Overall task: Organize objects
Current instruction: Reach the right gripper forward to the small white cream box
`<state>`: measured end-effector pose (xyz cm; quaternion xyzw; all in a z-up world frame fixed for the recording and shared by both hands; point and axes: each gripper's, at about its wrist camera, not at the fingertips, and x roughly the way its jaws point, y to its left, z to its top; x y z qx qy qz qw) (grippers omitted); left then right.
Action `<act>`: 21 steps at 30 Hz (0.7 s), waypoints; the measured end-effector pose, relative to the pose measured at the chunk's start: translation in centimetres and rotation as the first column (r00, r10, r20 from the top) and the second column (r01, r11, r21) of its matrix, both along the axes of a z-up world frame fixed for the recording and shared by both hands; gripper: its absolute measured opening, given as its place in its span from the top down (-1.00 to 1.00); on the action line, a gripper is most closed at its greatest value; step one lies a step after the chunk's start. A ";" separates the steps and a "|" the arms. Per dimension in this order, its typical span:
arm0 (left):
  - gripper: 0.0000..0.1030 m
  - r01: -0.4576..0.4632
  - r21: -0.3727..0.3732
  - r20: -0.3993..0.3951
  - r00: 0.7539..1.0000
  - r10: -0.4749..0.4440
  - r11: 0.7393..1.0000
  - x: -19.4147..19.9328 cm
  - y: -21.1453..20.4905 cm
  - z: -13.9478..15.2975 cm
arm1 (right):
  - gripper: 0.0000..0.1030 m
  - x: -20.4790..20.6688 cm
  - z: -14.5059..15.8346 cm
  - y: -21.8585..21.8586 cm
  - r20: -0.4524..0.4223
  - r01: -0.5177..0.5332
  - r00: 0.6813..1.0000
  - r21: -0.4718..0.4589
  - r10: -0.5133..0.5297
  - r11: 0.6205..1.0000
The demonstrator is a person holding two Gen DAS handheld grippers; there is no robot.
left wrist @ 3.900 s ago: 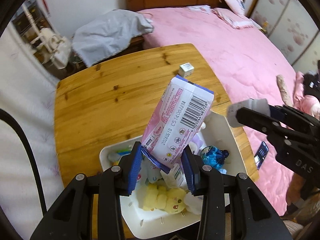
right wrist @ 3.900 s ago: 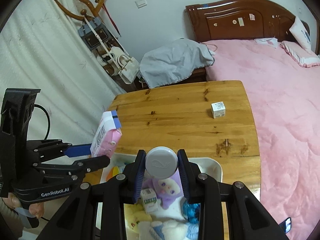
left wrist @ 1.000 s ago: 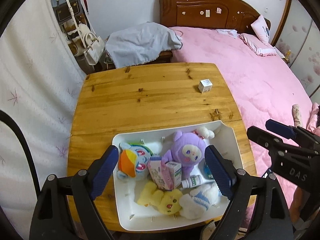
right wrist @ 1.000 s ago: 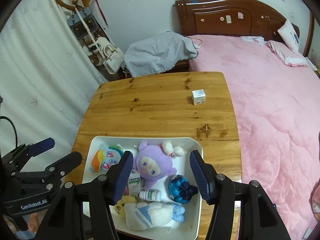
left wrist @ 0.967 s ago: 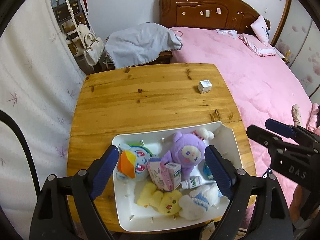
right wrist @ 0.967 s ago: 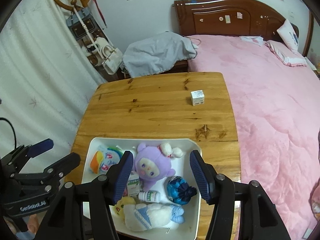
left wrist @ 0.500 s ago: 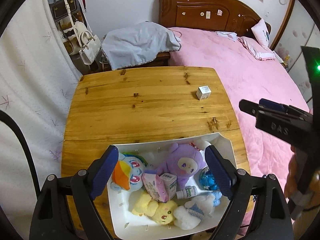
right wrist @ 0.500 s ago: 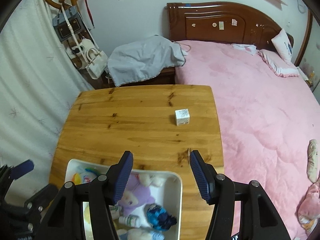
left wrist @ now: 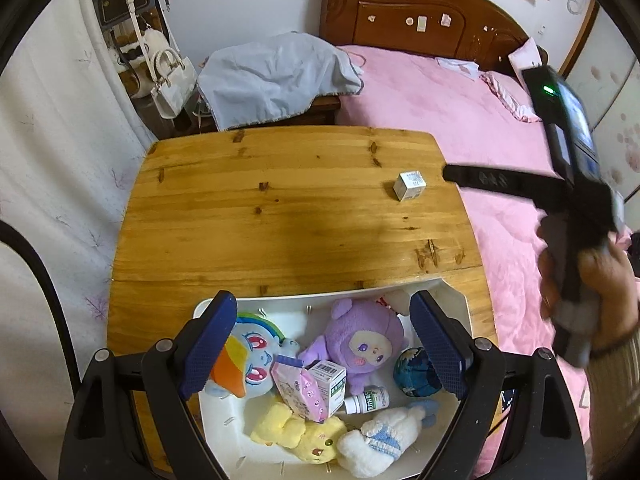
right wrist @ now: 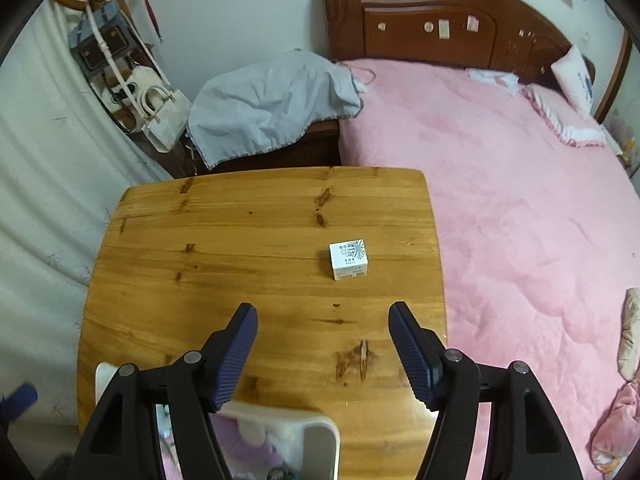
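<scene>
My white bin (left wrist: pixel 452 294) sits at the near table edge, packed with a purple plush (left wrist: pixel 366 342), a rainbow-maned plush (left wrist: pixel 248 354), a yellow plush (left wrist: pixel 298 434), a white-and-blue plush (left wrist: pixel 380 438), a pink wipes pack (left wrist: pixel 298 386), a small carton (left wrist: pixel 330 380), a little bottle (left wrist: pixel 366 399) and a blue ball (left wrist: pixel 412 368). The wooden table (right wrist: pixel 240 264) beyond is bare up to its far edge at twelve o'clock. The small white box (right wrist: pixel 348 260) stands alone near the right edge, at twelve o'clock from my right gripper (right wrist: pixel 322 348), whose jaws are opening with nothing between them. My left gripper (left wrist: pixel 320 346) hangs spread wide over the bin, empty.
</scene>
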<state>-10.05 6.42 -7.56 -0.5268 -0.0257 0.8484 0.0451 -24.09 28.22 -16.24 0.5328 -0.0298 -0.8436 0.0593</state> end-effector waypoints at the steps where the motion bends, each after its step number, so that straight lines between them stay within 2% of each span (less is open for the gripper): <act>1: -0.75 0.002 0.000 0.005 1.000 -0.002 1.000 -0.1 0.0 -0.2 | -0.34 -0.7 -0.5 0.2 0.010 0.002 1.000 -0.015 -0.002 1.000; 4: -0.75 0.006 0.000 0.020 1.000 -0.006 1.000 -0.4 -0.1 -0.8 | -0.34 -3.0 -2.3 0.5 0.038 0.008 0.999 -0.036 -0.006 0.999; 8: -0.75 0.003 0.005 0.045 0.999 -0.003 1.000 -0.8 -0.6 -1.8 | -0.34 -5.7 -5.0 0.5 0.057 0.014 0.998 0.022 -0.015 1.000; 11: -0.75 -0.004 0.008 0.057 0.998 0.004 1.000 -0.9 -1.1 -2.2 | -0.34 -7.5 -7.6 0.5 0.103 0.010 0.995 0.054 -0.016 0.998; 15: -0.75 -0.020 0.010 0.074 0.997 0.019 1.000 -1.0 -1.9 -2.9 | -0.34 -8.9 -10.3 0.6 0.145 0.014 0.989 0.066 -0.023 0.998; 21: -0.75 -0.036 0.017 0.102 0.994 0.034 0.999 -1.3 -2.7 -3.7 | -0.34 -9.8 -12.6 0.2 0.172 0.020 0.985 0.071 -0.032 0.997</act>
